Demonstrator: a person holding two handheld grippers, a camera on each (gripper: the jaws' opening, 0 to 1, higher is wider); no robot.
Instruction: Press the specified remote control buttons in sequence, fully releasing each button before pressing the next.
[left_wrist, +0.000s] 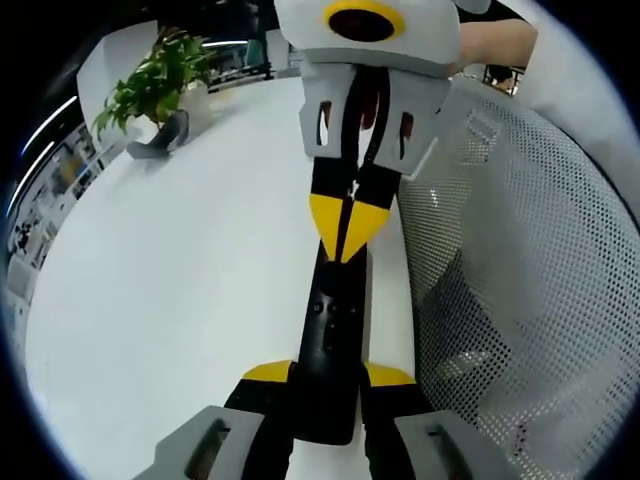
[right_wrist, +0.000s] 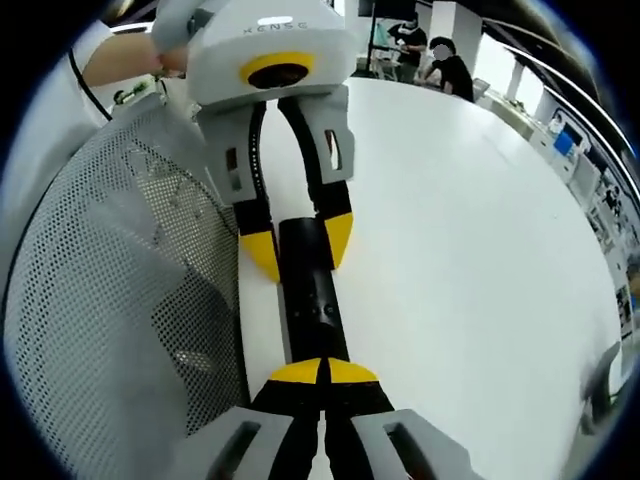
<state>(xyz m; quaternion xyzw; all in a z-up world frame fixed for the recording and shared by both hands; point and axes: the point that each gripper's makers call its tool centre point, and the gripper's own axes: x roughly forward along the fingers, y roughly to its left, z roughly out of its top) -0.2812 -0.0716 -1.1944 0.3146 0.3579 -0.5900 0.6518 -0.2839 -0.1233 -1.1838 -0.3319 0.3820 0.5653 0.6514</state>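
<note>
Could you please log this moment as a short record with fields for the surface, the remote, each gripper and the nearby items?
surface: white table
remote: black remote control, lying lengthwise between the two grippers
left gripper: jaws on either side of the remote's near end, gripping it
right gripper: jaws closed together, yellow tips on the remote's top face
nearby: white mesh basket beside the remote; potted plant at the far table edge
</note>
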